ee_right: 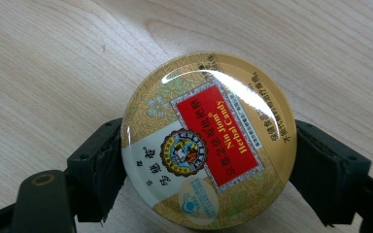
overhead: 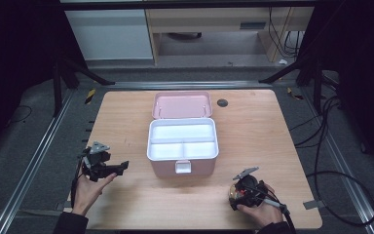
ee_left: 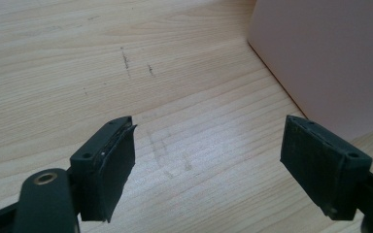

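1. A round candy tin [ee_right: 209, 141] sits between the jaws of the right tool [overhead: 244, 187], both pads pressed to its rim, near the front right of the pale wooden worktop [overhead: 253, 126]
2. The left tool [overhead: 108, 168] gapes wide over bare wood
3. A pink box [overhead: 182, 141] stands open at centre; grey floor and trailing cables [overhead: 331, 146] surround the worktop

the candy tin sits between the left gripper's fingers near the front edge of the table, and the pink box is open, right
Not quite: the round candy tin sits between the fingers of the right gripper, not the left, as the right gripper view shows. The left gripper has nothing between its fingers. The rest holds: the tin is near the table's front edge and the pink box is open.
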`<state>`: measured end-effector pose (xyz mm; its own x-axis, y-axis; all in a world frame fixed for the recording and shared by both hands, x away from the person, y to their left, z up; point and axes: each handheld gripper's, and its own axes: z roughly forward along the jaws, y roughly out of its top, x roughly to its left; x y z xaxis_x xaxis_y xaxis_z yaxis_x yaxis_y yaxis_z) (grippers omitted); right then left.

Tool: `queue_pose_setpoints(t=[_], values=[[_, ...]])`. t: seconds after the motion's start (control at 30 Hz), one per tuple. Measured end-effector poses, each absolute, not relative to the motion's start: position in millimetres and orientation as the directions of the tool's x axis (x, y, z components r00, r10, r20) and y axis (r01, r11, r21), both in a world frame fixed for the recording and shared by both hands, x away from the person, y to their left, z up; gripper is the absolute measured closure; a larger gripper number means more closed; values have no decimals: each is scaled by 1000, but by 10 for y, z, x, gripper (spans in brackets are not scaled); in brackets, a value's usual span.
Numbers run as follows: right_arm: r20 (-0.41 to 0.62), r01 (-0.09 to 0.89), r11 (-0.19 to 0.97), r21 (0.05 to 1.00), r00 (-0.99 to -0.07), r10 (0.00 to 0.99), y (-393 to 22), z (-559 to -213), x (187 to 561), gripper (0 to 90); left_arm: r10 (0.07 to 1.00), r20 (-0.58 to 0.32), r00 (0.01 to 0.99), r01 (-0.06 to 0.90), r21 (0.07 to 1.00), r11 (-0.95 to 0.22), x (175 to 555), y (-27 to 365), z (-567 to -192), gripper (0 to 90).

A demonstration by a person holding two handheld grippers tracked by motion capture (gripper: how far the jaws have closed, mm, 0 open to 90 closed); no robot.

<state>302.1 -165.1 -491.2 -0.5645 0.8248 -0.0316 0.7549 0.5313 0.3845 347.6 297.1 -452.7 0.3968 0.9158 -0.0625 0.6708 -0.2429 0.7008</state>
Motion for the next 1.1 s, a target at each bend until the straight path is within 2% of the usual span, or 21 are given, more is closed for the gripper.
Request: queue_pose_setpoints(t=[0.27, 0.57, 0.87, 0.93, 1.1], values=[[-54, 772, 482, 414, -507, 860, -1879, -4823, 3108, 204, 915, -58, 399, 673, 696, -250, 3484, 2963, -4533, 200], [-67, 836, 351, 421, -357, 932, -2413, -4885, 3290, 204, 914, -55, 403, 674, 693, -256, 3491, 2952, -4539, 201], [-48, 844, 328, 424, -340, 939, -2497, -4938, 3298, 195, 912, -53, 407, 671, 694, -259, 3492, 2947, -4531, 208], [-69, 833, 337, 438, -343, 937, -2493, -4941, 3298, 138, 912, -51, 408, 668, 698, -259, 3494, 2933, -4519, 211], [-78, 810, 328, 486, -334, 939, -2497, -4875, 3302, 127, 909, -62, 413, 661, 707, -252, 3495, 2905, -4481, 231]])
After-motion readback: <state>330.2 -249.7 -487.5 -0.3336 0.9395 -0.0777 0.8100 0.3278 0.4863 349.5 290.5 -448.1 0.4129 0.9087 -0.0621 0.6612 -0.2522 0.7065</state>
